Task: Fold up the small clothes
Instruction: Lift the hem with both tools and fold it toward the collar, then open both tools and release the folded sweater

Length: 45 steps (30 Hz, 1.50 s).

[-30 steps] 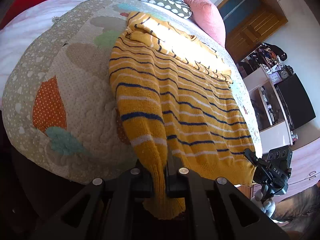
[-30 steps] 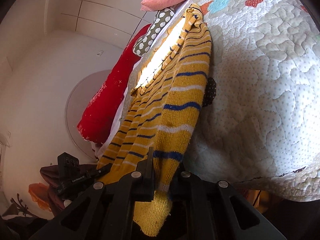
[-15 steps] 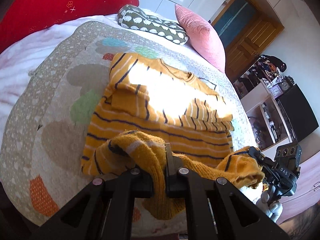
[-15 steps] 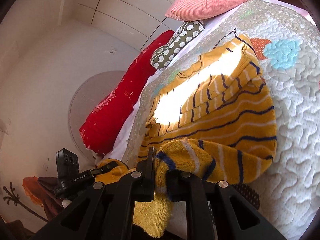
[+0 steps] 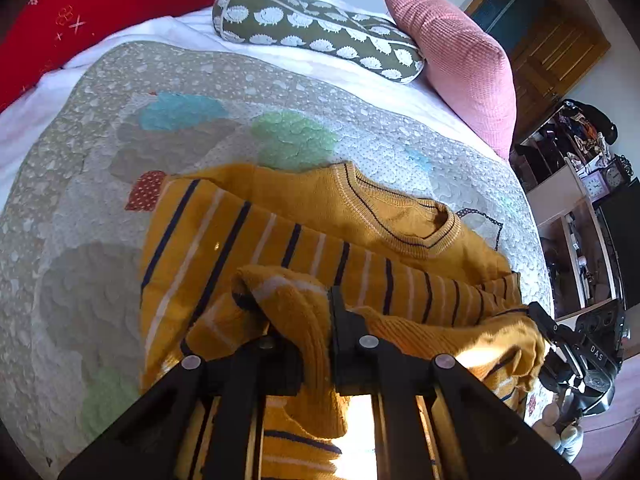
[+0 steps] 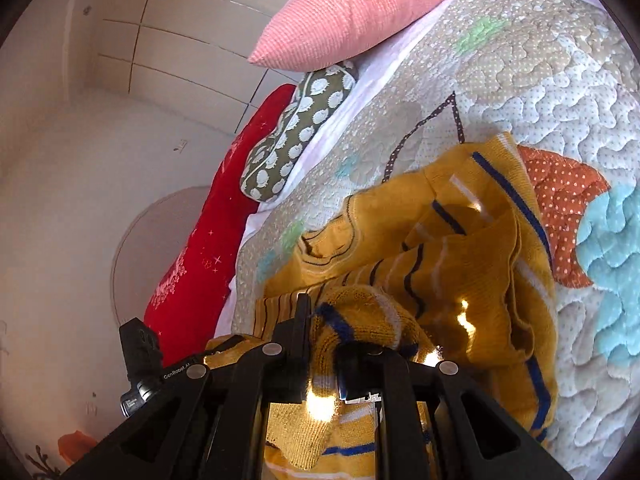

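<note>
A mustard-yellow knitted sweater (image 5: 280,240) with navy and white stripes lies on the quilted bedspread (image 5: 80,168), its neck opening toward the pillows. My left gripper (image 5: 308,320) is shut on the sweater's hem, lifted and carried over the chest. My right gripper (image 6: 320,320) is shut on the other hem corner of the sweater (image 6: 460,264), held over the folded body. The right gripper also shows at the right in the left wrist view (image 5: 576,352). The lower half is doubled over toward the collar.
A pink cushion (image 5: 452,56), a green hedgehog-print bolster (image 5: 316,32) and a red pillow (image 5: 100,8) lie at the head of the bed. Shelves and a wooden door (image 5: 552,52) stand to the right. The quilt (image 6: 540,92) slopes away around the sweater.
Both grippers have carried the sweater's hem up off the bed edge and forward over the body toward the collar. The hanging lower half is now folded over.
</note>
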### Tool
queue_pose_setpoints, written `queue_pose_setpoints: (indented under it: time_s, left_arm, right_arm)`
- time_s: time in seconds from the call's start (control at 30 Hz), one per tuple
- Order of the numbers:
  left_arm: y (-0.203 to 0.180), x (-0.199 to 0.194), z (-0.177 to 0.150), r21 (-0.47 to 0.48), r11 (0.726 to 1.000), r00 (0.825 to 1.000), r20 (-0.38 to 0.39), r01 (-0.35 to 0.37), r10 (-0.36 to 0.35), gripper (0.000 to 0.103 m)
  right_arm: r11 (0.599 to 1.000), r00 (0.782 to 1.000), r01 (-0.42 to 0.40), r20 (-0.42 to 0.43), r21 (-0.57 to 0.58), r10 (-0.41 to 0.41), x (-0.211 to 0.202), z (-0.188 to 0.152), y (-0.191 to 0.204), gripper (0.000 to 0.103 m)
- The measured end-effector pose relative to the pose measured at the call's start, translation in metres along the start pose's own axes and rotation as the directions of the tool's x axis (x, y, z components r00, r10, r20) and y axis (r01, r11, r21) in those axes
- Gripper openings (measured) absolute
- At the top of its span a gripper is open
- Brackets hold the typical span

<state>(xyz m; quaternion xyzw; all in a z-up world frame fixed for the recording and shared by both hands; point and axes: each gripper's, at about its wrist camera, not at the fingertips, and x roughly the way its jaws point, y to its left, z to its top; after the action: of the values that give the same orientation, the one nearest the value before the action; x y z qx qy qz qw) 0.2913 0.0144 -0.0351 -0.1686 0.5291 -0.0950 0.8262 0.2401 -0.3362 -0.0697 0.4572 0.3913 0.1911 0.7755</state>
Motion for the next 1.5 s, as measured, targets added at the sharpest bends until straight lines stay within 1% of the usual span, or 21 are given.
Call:
queue_pose_setpoints:
  time_s: [0.03,0.07,0.1,0.13,0.23,0.4,0.47,0.5,0.53,0.63,0.73,0.87,0.93,0.97,1.03,1.1,1.17,1.27,1.37,1.43,1.5]
  left_arm:
    - [0.004,0.009,0.007,-0.027,0.999,0.999,-0.021,0.032,-0.033,0.010]
    - [0.009,0.015,0.013,-0.058,0.996,0.997,-0.040,0.066,-0.068,0.012]
    - [0.014,0.019,0.018,-0.094,0.990,0.993,-0.050,0.104,-0.110,0.017]
    - [0.019,0.019,0.022,-0.130,0.981,0.987,-0.048,0.144,-0.151,0.023]
    - [0.029,0.008,0.032,-0.182,0.961,0.977,-0.007,0.209,-0.214,0.028]
    - [0.041,-0.023,0.041,-0.188,0.954,0.972,0.053,0.234,-0.228,0.034]
    - [0.046,-0.032,0.042,-0.187,0.960,0.977,0.075,0.210,-0.199,0.043]
    - [0.051,-0.038,0.042,-0.192,0.962,0.979,0.097,0.193,-0.177,0.051]
    - [0.057,-0.041,0.045,-0.204,0.961,0.980,0.116,0.185,-0.164,0.054]
    - [0.072,-0.054,0.045,-0.223,0.957,0.978,0.128,0.187,-0.162,0.054]
    - [0.056,-0.060,0.037,-0.133,0.980,0.983,0.126,0.150,-0.133,0.054]
    - [0.015,-0.039,0.018,0.027,0.987,0.986,0.057,0.156,-0.158,0.054]
    - [-0.003,-0.018,0.010,0.101,0.986,0.991,0.019,0.129,-0.131,0.054]
    - [-0.007,-0.008,0.008,0.118,0.987,0.994,0.004,0.106,-0.107,0.054]
    - [-0.007,0.011,0.011,0.130,0.990,0.999,-0.003,0.046,-0.046,0.054]
    - [0.008,0.023,0.018,0.094,0.995,1.000,0.015,-0.019,0.017,0.054]
    - [0.031,0.032,0.028,0.029,0.999,0.999,0.014,-0.033,0.032,0.053]
    - [0.060,0.036,0.037,-0.065,0.997,0.999,0.014,0.044,-0.043,0.050]
    - [0.082,0.033,0.042,-0.180,0.971,0.988,0.016,0.154,-0.154,0.050]
    - [0.091,0.024,0.043,-0.221,0.957,0.983,0.026,0.186,-0.184,0.050]
    - [0.095,0.009,0.042,-0.224,0.959,0.984,0.048,0.177,-0.171,0.050]
  right_arm:
    - [0.999,1.000,-0.008,0.006,0.049,0.008,0.005,0.006,-0.010,0.026]
    - [0.995,1.000,-0.025,0.020,0.093,0.023,0.007,0.011,-0.020,0.041]
    - [0.989,0.998,-0.051,0.038,0.137,0.046,0.008,0.015,-0.028,0.048]
    - [0.981,0.996,-0.078,0.058,0.179,0.069,0.007,0.019,-0.035,0.048]
    - [0.965,0.988,-0.117,0.123,0.235,0.090,0.000,0.025,-0.043,0.052]
    - [0.989,0.992,-0.031,0.127,0.143,0.013,-0.013,0.031,-0.021,0.063]
    - [0.995,0.991,-0.013,0.137,0.103,-0.002,-0.019,0.031,-0.011,0.070]
    - [0.996,0.990,-0.003,0.141,0.089,-0.010,-0.022,0.031,-0.006,0.071]
    - [0.997,0.989,0.005,0.145,0.075,-0.016,-0.026,0.031,-0.002,0.071]
    - [0.999,0.987,0.043,0.152,0.017,-0.046,-0.036,0.026,0.012,0.071]
    - [0.988,0.987,0.098,0.136,-0.121,-0.081,-0.034,0.017,0.040,0.071]
    - [0.967,0.997,0.083,0.022,-0.241,-0.080,0.009,-0.002,0.074,0.071]
    - [0.957,0.993,0.087,-0.049,-0.277,-0.105,0.036,-0.010,0.080,0.071]
    - [0.947,0.987,0.115,-0.070,-0.300,-0.142,0.048,-0.013,0.080,0.071]
    - [0.919,0.969,0.207,-0.058,-0.336,-0.239,0.065,-0.009,0.074,0.071]
    - [0.894,0.947,0.302,-0.005,-0.329,-0.322,0.070,0.003,0.058,0.071]
    - [0.905,0.940,0.334,0.027,-0.262,-0.339,0.063,0.019,0.036,0.069]
    - [0.955,0.961,0.274,0.058,-0.114,-0.269,0.046,0.039,0.003,0.059]
    - [0.983,0.980,0.184,0.077,0.005,-0.183,0.031,0.046,-0.018,0.050]
    - [0.979,0.975,0.203,0.091,-0.002,-0.202,0.023,0.047,-0.013,0.049]
    - [0.971,0.967,0.234,0.117,-0.059,-0.226,0.007,0.044,0.003,0.052]
